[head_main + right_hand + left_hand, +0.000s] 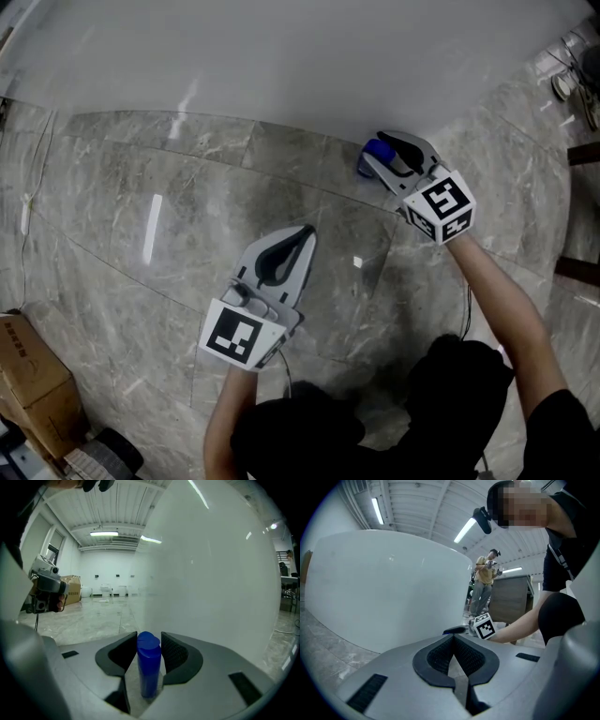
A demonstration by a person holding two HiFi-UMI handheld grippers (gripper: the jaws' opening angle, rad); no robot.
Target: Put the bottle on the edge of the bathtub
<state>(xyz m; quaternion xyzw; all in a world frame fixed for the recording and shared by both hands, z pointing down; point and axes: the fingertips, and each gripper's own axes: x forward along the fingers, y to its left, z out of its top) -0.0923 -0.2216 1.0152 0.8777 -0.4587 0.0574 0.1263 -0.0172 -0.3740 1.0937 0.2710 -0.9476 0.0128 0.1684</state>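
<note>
The task is at the pick-up step. The bottle (148, 667) stands upright on the floor (141, 187), far right, just beside the tub (281, 56) wall. It is not yet on the tub edge.

The right gripper (382, 150) is lowered to the floor with its jaws apart, one on each side of the bottle. We see no pad pressing on it, so we judge it bracketed but not yet gripped. The left gripper (302, 232) hangs nearer and to the left, jaws together and empty.

Next, we expect to close the right jaws squarely on the bottle body. Then lift it straight up clear of the tub wall, carry it over the rim and set it down upright there.
</note>
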